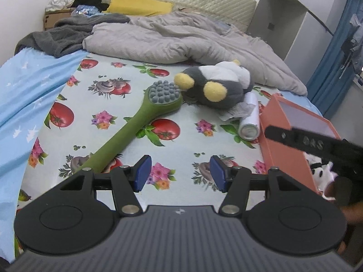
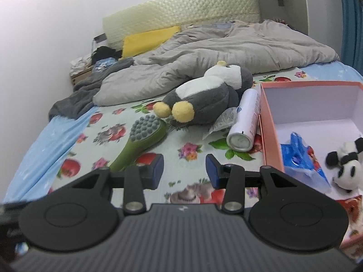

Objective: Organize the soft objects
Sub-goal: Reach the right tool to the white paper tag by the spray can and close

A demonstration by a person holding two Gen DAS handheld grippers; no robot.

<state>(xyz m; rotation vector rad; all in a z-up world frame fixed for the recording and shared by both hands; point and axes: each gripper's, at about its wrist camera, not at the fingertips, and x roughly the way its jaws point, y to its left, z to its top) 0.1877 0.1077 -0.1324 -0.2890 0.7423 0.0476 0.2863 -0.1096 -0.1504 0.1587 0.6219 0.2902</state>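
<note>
Penguin plush (image 2: 204,104) judged light, squashy; best pinched across the belly. Both grippers (image 1: 179,173) (image 2: 184,171) are held parted, empty.

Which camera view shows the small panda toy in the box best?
The right wrist view: the panda toy sits clearly inside the pink box, its head and body visible. In the left wrist view, only a patch shows beyond the box, under the right gripper.

Grey-white penguin plush (image 2: 204,102) with yellow feet, green massage brush (image 1: 136,122), salmon-pink box (image 2: 270,122), fruit-and-flower sheet (image 1: 181,136)
</note>
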